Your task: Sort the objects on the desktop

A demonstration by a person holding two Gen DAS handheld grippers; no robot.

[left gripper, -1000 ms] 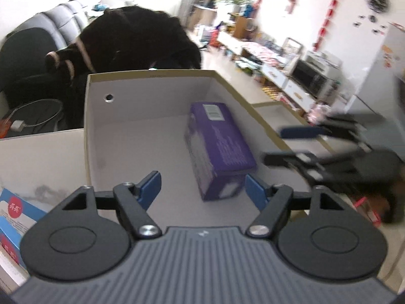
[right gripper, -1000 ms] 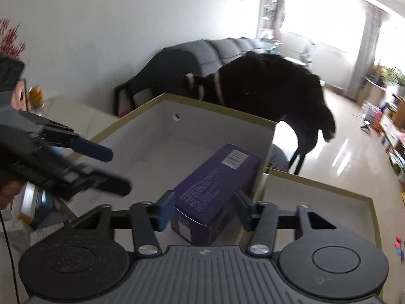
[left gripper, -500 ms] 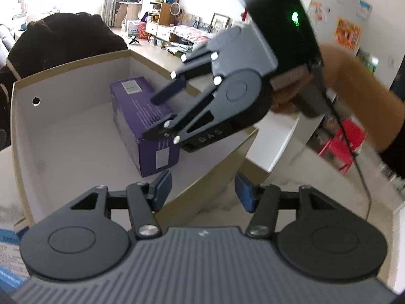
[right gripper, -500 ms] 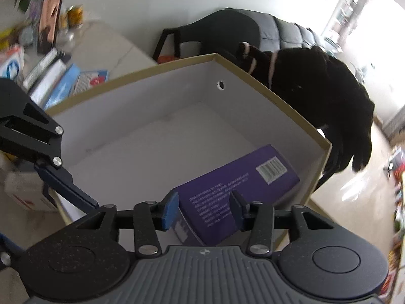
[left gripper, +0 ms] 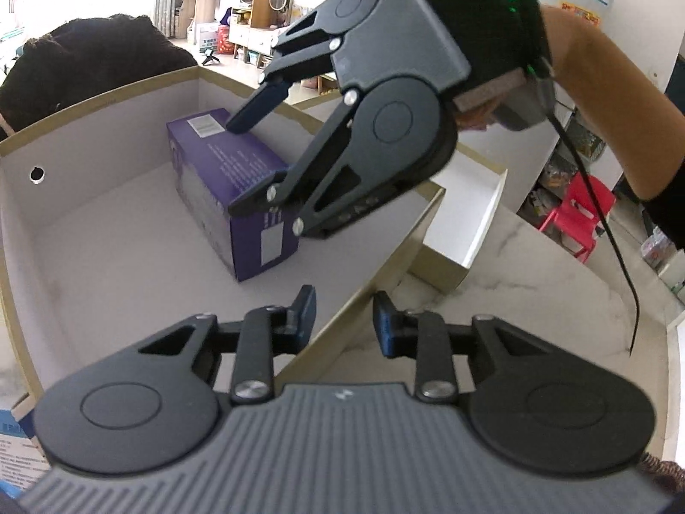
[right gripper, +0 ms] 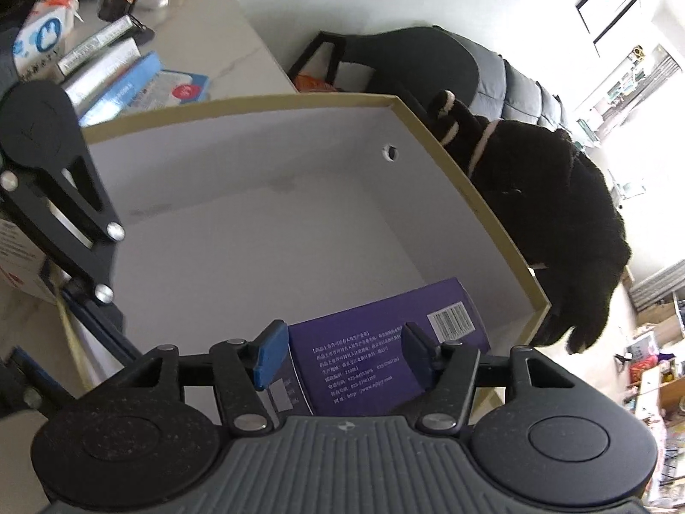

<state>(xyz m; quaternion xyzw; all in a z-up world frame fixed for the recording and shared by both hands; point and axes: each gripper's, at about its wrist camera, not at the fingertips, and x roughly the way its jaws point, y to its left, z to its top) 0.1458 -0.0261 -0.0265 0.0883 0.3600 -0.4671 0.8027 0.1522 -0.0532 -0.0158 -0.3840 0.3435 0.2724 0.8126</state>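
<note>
Left gripper (left gripper: pixel 344 312) jaws clenched on the cardboard box (right gripper: pixel 257 150) wall; right gripper (right gripper: pixel 342 351) jaws, just opening, released astride the purple carton (right gripper: pixel 385 342) lying inside that box on the desk (left gripper: pixel 535 278)

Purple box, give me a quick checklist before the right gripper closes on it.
1. Right gripper jaws have just been opening, nothing pressed between them: ok.
2. Jaws wide enough for the purple box: cannot tell.
3. Box lying flat inside the carton: ok.
4. Left gripper shut on the carton wall, steadying it: ok.
5. Nothing else in the carton crowding the box: ok.
</note>
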